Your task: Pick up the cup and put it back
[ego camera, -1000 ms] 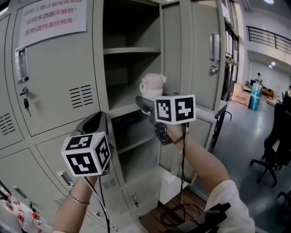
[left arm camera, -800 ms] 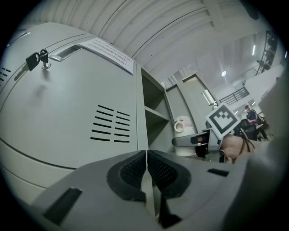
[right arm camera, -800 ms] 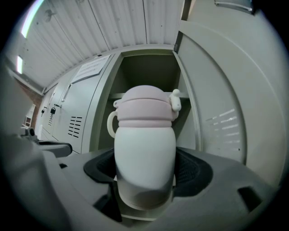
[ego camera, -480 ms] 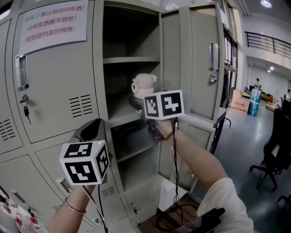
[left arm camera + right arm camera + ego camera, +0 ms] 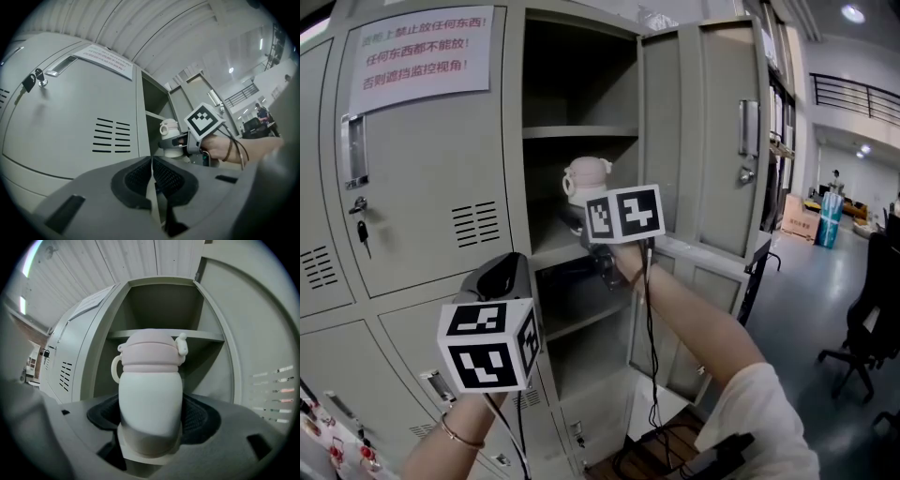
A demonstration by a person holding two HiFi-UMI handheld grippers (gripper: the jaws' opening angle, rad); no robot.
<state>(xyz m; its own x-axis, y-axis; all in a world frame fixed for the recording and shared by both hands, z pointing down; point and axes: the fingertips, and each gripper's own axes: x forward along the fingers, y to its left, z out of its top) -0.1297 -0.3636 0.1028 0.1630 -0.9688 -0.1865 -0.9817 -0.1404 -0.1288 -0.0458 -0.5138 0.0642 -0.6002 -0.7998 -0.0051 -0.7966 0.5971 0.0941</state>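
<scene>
A white cup with a pink lid and a loop handle stands upright between the pads of my right gripper, which is shut on its body. Gripper and cup are at the mouth of the open locker compartment, below its upper shelf. Whether the cup's base touches the lower shelf I cannot tell. My left gripper hangs lower left before the closed locker doors, its pads shut together on nothing. In the left gripper view the cup shows beside the right gripper's marker cube.
A closed locker door with a paper notice and a key in its lock is at the left. The compartment's own door stands swung open to the right. Cables lie on the floor below; an office chair stands far right.
My right gripper has carried the cup leftward and further into the open compartment. The left gripper has hardly moved.
</scene>
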